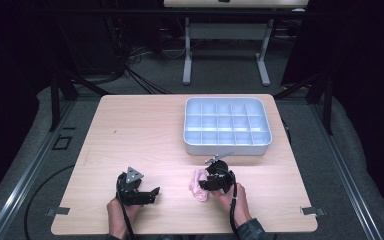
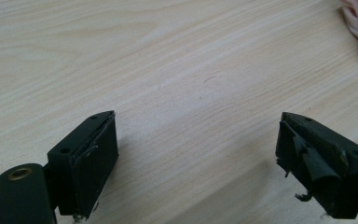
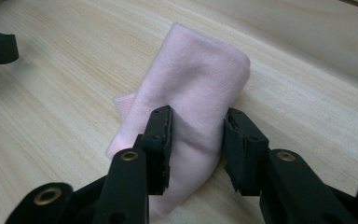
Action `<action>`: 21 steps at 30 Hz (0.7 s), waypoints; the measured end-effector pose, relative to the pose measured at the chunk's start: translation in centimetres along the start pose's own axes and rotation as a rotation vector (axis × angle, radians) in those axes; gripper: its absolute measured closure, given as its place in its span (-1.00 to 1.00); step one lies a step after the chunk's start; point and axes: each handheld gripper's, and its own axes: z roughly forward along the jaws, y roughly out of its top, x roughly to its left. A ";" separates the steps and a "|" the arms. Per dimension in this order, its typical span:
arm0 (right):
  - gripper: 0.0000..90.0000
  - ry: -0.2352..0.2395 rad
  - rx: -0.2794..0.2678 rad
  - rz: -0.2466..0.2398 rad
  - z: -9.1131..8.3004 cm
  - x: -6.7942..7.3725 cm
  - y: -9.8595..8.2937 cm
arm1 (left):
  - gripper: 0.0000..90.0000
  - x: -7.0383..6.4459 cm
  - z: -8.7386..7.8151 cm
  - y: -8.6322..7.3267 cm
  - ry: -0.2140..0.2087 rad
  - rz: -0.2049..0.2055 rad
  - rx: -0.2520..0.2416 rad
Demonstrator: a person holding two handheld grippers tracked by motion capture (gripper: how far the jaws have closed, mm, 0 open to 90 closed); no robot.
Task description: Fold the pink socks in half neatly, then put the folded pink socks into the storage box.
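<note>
Light wood table, grey compartment tray at far right of it, pink folded cloth just in front of tray, R gripper pinched on cloth, L gripper left of cloth, jaws wide apart, nothing btwn.

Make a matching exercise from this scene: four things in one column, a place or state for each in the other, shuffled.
Things:
1. left tool
2. right tool
3. compartment tray
4. pink cloth

States:
A. empty, at the table's far right
B. open over bare wood
C. folded, pinched at its near end
D. closed on fabric

Pairs: 1-B, 2-D, 3-A, 4-C
</note>
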 end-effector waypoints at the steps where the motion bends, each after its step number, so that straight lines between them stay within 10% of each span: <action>1: 0.45 0.005 0.001 0.000 0.0 0.0 0.0 | -0.71 0.1 0.0 -0.1 0.010 -0.005 -0.009; 21: 0.69 0.079 -0.068 0.022 -0.3 -0.5 -0.2 | -0.81 0.5 0.5 -0.1 0.048 0.043 -0.012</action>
